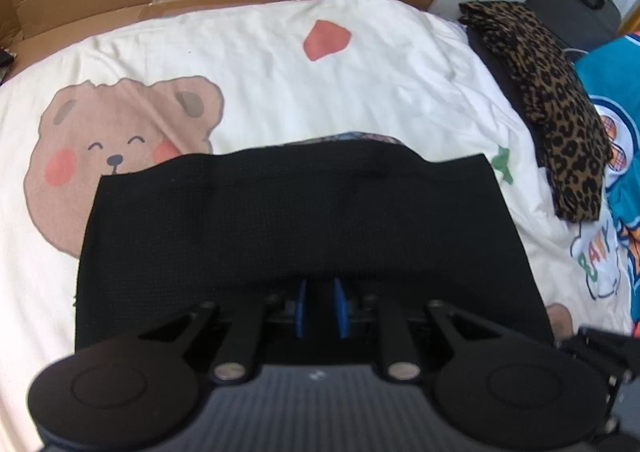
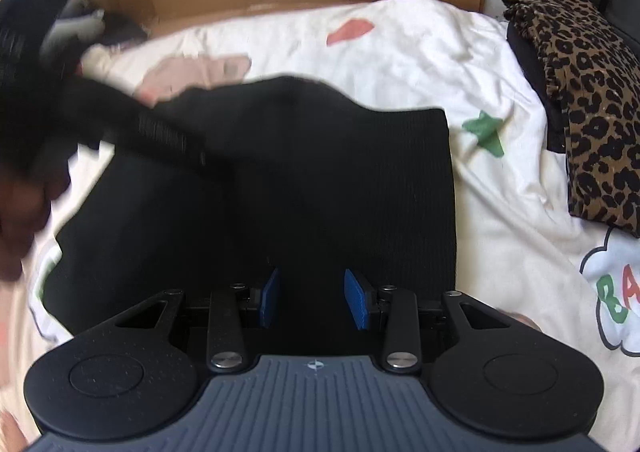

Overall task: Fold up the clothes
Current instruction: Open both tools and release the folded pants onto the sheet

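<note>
While the black ribbed-knit garment point(image 1: 296, 220) lies flat on the bear-print sheet point(image 1: 280, 64), long axis crosswise, left of the leopard-print stack point(image 1: 560, 120), the left gripper point(image 1: 320, 306) pinches its near hem; the right gripper point(image 2: 312, 298) stands spread above it.

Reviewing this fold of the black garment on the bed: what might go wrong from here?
1. The left gripper seems to hold the black garment by the near edge only, pads barely apart; the fabric may slip out mid-fold.
2. The right gripper is open and holds nothing, so that side may sag and the fold may come out skewed.
3. A patterned layer peeks out at the far edge; layers may end up misaligned.
</note>
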Demonstrator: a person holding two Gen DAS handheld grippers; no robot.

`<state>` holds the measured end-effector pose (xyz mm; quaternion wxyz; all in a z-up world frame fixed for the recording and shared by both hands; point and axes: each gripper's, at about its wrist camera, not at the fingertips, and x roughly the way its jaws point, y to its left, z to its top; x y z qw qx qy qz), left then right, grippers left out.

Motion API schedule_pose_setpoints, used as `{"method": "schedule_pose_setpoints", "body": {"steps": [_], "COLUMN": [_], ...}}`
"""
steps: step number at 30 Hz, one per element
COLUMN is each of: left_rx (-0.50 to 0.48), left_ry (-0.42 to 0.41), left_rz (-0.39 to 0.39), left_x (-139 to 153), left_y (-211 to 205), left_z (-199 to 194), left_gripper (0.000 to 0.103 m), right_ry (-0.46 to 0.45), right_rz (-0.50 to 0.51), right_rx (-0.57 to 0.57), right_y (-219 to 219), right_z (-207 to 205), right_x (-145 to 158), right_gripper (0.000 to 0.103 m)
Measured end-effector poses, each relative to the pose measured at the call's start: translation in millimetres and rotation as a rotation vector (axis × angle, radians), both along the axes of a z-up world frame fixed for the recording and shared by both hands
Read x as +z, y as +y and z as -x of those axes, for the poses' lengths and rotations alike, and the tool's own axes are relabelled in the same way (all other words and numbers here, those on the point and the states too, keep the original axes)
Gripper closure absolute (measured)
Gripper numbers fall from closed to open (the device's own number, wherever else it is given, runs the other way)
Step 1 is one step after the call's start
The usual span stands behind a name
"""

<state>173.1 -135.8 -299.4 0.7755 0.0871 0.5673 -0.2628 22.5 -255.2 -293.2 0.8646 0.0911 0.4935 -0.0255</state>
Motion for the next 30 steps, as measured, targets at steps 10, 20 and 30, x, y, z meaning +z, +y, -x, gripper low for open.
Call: {"method": "schedule_pose_setpoints", "body": {"steps": [10,20,30], "left_rx": [0.086,0.057,0.012], "left_ry": [-0.035,-0.028,-0.001], "left_rz": [0.067,0.07,0.084], "left_x": [8,10,-3], "left_y": [10,8,12], "left_z": [-4,-20,-27], "left_gripper": [0.09,0.09,0.09], "right_ry": [0.066,0.041,0.016], "right_rz": [0.116,0.203,0.074], "right_rx": [-0.001,-0.286,-0.326], "right_y": [10,19,17], "right_z": [52,99,85], "right_x": [6,25,10], "right_gripper": [0.059,0.06,0.061]}}
